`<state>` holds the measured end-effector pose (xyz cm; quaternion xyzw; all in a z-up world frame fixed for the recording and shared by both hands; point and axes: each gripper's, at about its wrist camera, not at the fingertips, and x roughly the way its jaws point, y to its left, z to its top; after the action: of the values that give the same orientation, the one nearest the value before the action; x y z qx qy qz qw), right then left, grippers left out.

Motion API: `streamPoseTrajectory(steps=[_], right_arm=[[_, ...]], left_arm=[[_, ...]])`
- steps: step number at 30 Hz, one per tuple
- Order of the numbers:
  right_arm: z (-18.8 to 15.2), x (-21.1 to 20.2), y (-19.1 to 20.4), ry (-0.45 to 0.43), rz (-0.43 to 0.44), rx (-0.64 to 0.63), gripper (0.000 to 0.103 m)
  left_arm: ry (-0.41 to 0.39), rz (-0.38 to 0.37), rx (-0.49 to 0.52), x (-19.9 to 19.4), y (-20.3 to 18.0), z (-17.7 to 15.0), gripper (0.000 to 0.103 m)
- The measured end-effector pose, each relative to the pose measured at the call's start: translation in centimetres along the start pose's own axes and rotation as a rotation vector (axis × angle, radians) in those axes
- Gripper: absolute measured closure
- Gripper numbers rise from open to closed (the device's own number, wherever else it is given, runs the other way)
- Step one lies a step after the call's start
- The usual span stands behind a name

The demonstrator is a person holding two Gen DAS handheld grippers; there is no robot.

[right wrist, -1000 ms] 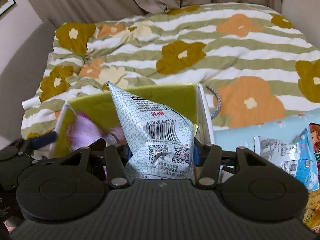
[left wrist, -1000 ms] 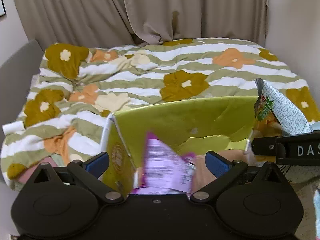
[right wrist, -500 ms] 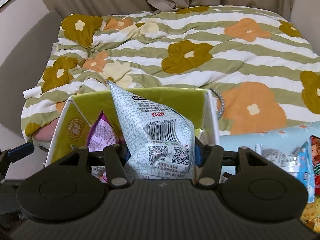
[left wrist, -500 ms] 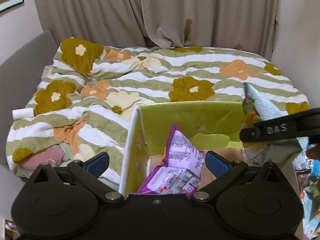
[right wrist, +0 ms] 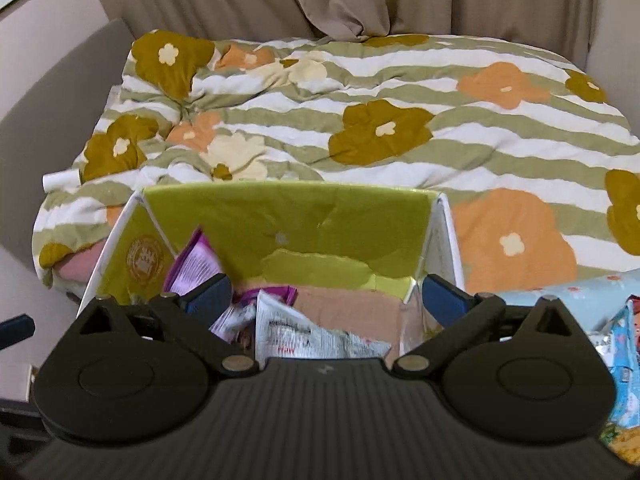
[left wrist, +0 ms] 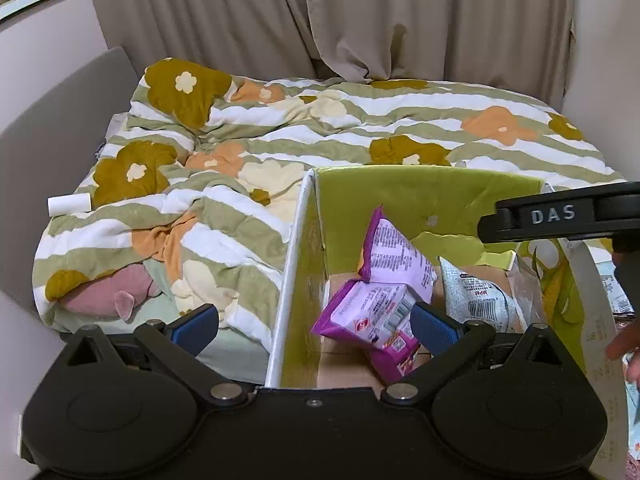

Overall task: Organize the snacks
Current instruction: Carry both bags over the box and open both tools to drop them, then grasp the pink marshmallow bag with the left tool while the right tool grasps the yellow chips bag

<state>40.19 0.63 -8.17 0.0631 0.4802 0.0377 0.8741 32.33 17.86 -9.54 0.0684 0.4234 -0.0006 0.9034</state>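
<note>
A bed [left wrist: 360, 144] with a striped, flowered quilt fills the room in front of beige curtains [left wrist: 320, 20]. A green cardboard box [right wrist: 288, 220] stands open at the near edge of the bed. Inside it two purple snack packets [left wrist: 380, 308] lie toward the left wall, one leaning against the other, and a white-grey snack bag [right wrist: 316, 336] lies on the brown floor of the box just beside them. The left gripper [left wrist: 314, 322] hangs over the box's left wall with its jaws spread wide and nothing between them. The right gripper [right wrist: 326, 300] hovers over the box, jaws likewise wide apart and empty. More snack packets [right wrist: 618, 344] lie on a pale blue cloth to the right of the box. A small white roll [left wrist: 69, 203] rests at the quilt's left edge.
</note>
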Motion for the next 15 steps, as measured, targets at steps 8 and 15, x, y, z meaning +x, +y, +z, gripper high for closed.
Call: streamPoseTrajectory(steps=[8, 15], right_arm=[[-0.4, -4.7, 0.8, -0.046, 0.016, -0.021, 0.0], [-1.8, -11.5, 0.4, -0.113, -0.002, -0.035, 0.0]], left_arm=[[-0.071, -0.016, -0.005, -3.7, 0.5, 0.3, 0.0], [-0.151, -0.056, 0.062, -8.6, -0.7, 0.1, 0.0]])
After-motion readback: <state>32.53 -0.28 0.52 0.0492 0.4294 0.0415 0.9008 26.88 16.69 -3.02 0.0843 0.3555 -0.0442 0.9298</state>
